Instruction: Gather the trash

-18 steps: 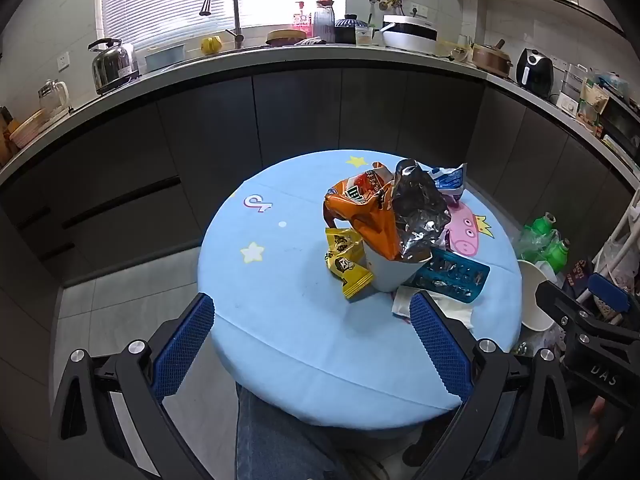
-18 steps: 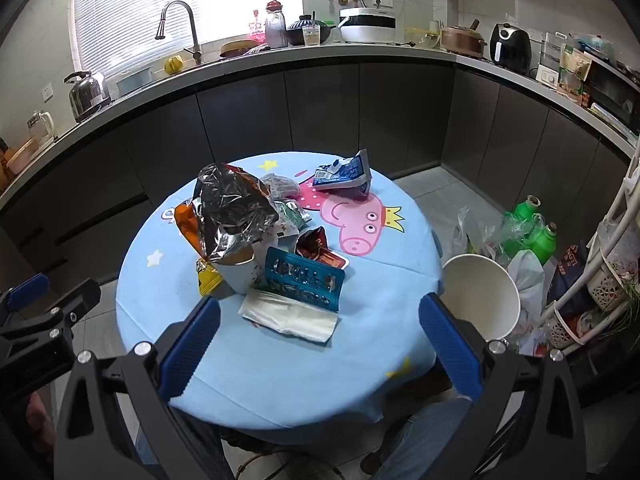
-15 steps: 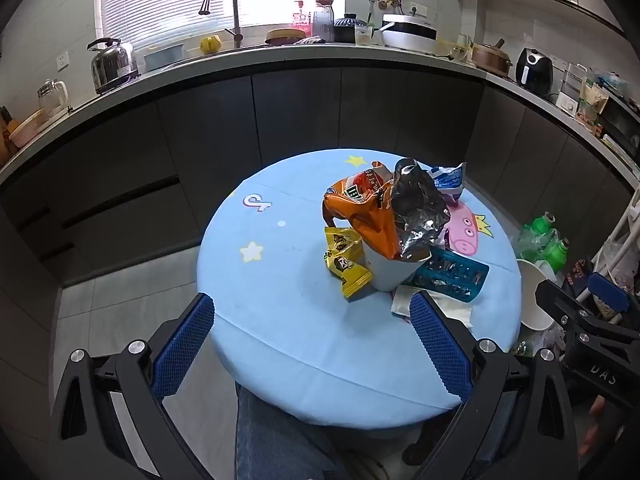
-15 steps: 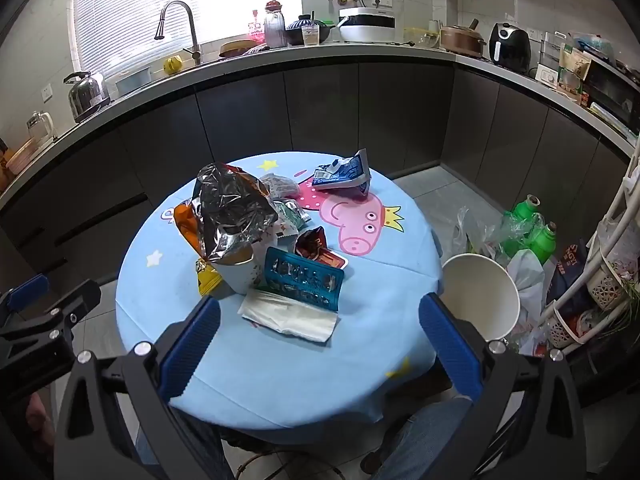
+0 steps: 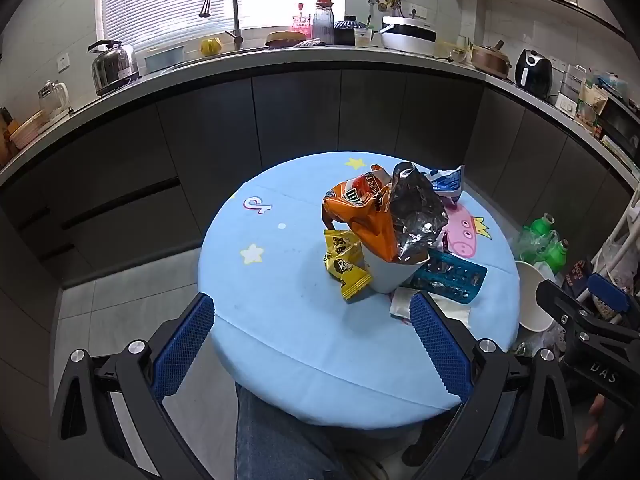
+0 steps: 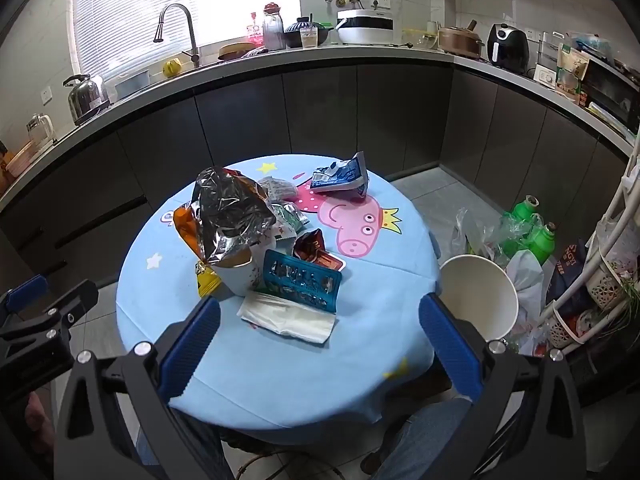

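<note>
Nothing's been collected yet as far as I can tell: the round worktop (image 6: 280, 376) carries the whole pile near its middle, and the white bin (image 6: 480, 292) on the floor off its right edge looks empty. Biggest is the foil chip bag (image 6: 228, 212) stuffed in a paper cup (image 6: 240, 276), then the blue tray (image 6: 302, 280), the napkin (image 6: 288, 316) toward the near edge, the blue wrapper (image 6: 340, 174) at the far edge and the yellow packet (image 5: 346, 266). Left gripper (image 5: 312, 344) and right gripper (image 6: 320, 348) both hang off the near edge, jaws wide, holding nothing.

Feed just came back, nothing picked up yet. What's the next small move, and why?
Probably lower the right gripper onto the white napkin. Both grippers hang open and empty short of the pile, the napkin lies flat and nearest to it, and the white bin stands on the floor just off the table's right edge.
</note>
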Tool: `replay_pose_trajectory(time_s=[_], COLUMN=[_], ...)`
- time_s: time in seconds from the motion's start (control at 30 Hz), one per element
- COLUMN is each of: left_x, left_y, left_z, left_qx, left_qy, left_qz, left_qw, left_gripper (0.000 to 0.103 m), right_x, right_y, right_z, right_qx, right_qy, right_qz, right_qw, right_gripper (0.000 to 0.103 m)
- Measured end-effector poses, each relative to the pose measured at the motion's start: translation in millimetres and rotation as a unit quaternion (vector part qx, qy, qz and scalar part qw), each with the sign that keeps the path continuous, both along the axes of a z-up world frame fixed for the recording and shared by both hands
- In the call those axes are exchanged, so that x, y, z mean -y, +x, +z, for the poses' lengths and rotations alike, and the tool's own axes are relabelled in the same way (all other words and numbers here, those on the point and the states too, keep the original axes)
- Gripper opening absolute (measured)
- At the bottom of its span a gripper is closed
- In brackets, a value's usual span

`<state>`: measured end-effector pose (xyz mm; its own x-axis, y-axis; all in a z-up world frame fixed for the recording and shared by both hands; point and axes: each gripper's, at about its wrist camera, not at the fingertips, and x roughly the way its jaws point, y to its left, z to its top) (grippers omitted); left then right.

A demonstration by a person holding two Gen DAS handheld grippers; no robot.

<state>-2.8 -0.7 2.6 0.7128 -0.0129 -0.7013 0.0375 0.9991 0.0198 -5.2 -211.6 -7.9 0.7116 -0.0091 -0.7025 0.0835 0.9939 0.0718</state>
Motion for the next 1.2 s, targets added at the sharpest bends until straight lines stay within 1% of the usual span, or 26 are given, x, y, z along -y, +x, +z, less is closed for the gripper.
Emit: replay_pose_trajectory(time_s=[0.23,0.6,1.2], left_x=[1.0,2.2,-2.2], left_y=[-2.2,-1.3,-4.5], left_z=[2.2,0.3,7.7], left_qx=[0.001,0.000,0.000], left_qy=[-0.002,-0.002,-0.005], left_qz=[-0.002,-0.004,-0.003], left_qw=[1.0000,1.0000,1.0000], left_gripper=[0.094,0.094,0.094], right_x=[2.9,2.2,1.9], right_y=[-2.6,-3.3,-3.8], right_z=[4.5,3.6,3.4], right_qx=[0.003,0.004,0.005], right_qy=[0.001,0.001,0.001], right_qz=[-0.001,0.000,-0.001], right_qw=[1.000,1.000,1.000], right_gripper=[0.100,0.100,0.100])
